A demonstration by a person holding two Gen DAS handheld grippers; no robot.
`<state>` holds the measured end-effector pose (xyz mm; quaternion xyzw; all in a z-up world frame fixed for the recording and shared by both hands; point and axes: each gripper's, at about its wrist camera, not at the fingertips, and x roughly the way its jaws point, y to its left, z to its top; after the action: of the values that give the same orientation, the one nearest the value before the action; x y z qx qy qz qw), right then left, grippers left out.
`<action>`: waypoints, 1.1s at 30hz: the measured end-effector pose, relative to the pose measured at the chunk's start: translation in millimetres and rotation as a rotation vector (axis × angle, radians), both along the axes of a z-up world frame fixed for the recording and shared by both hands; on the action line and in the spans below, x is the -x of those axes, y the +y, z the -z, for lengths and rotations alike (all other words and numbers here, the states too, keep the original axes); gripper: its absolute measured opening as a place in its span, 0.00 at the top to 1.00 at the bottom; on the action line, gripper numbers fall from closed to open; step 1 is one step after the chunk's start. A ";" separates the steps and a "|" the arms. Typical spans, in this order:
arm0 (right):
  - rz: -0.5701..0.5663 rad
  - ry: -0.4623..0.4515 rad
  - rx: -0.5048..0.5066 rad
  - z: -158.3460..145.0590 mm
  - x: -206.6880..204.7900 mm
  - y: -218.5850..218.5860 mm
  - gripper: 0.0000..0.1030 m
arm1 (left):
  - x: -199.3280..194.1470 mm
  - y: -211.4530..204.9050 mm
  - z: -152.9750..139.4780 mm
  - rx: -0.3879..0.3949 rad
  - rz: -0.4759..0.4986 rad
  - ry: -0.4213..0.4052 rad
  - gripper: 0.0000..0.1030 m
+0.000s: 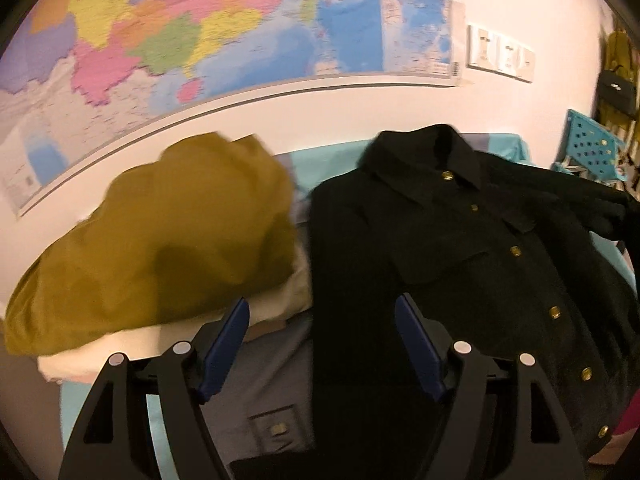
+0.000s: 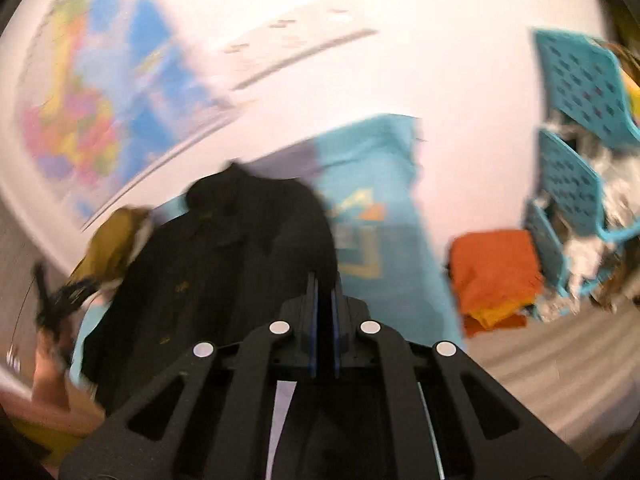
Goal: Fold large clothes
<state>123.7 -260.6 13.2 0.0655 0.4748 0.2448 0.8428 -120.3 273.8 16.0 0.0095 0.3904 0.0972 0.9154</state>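
Note:
A black coat (image 1: 460, 240) with gold buttons lies face up on the teal bed sheet (image 1: 504, 142), collar toward the wall. My left gripper (image 1: 321, 300) hangs open just above the coat's left edge, with nothing between its blue pads. The right wrist view is blurred. There the coat (image 2: 208, 264) lies left of centre, and my right gripper (image 2: 324, 276) is shut at the coat's right sleeve. Whether cloth is pinched between its fingers I cannot tell.
A mustard garment (image 1: 168, 240) is heaped left of the coat, over white cloth (image 1: 120, 348) and a grey garment (image 1: 272, 380). Folded orange clothes (image 2: 496, 268) and teal perforated baskets (image 2: 576, 80) stand at the right. A map (image 1: 200, 32) covers the wall behind.

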 end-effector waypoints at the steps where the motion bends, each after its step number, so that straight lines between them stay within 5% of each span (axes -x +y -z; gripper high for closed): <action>1: 0.015 0.017 0.015 8.4 -5.7 -4.3 0.94 | 2.9 1.5 1.0 0.002 -0.003 0.003 0.29; 5: 0.116 0.151 0.008 61.2 -23.0 -22.7 0.80 | 23.1 11.0 8.5 0.034 0.008 0.038 0.29; 6: 0.139 0.150 0.027 64.9 -20.8 -23.9 0.66 | 28.5 13.0 9.9 0.050 0.016 0.045 0.29; 10: 0.158 0.061 0.022 45.0 -0.6 -21.3 0.38 | 57.6 16.3 17.0 0.126 0.063 0.063 0.23; 18: 0.047 -0.075 -0.027 0.2 42.4 2.0 0.28 | 90.5 -21.8 43.3 0.182 0.247 0.112 0.18; 20: 0.002 -0.070 -0.043 0.9 52.2 12.1 0.28 | 87.3 -33.4 51.1 0.170 0.266 0.141 0.29; 21: -0.015 -0.067 -0.043 2.6 56.8 16.4 0.28 | 85.0 -37.0 53.9 0.146 0.257 0.157 0.57; 23: -0.053 -0.058 -0.046 6.7 64.9 25.9 0.28 | 78.3 -31.9 54.4 0.143 0.207 0.184 0.88; 25: -0.081 -0.048 -0.048 11.1 71.8 32.6 0.28 | 76.6 -15.8 38.9 0.175 0.136 0.147 0.91; 31: -0.087 -0.026 -0.054 18.3 76.9 33.3 0.28 | 92.2 54.6 -43.5 0.079 -0.169 -0.045 0.91; 33: -0.087 -0.025 -0.055 19.3 77.6 31.3 0.28 | 93.5 75.7 -47.7 0.030 -0.264 -0.052 0.82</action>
<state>46.1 -229.3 -6.1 0.0648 0.4596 0.2949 0.8352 -213.8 349.5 63.7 -0.0582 0.3657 0.2112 0.9046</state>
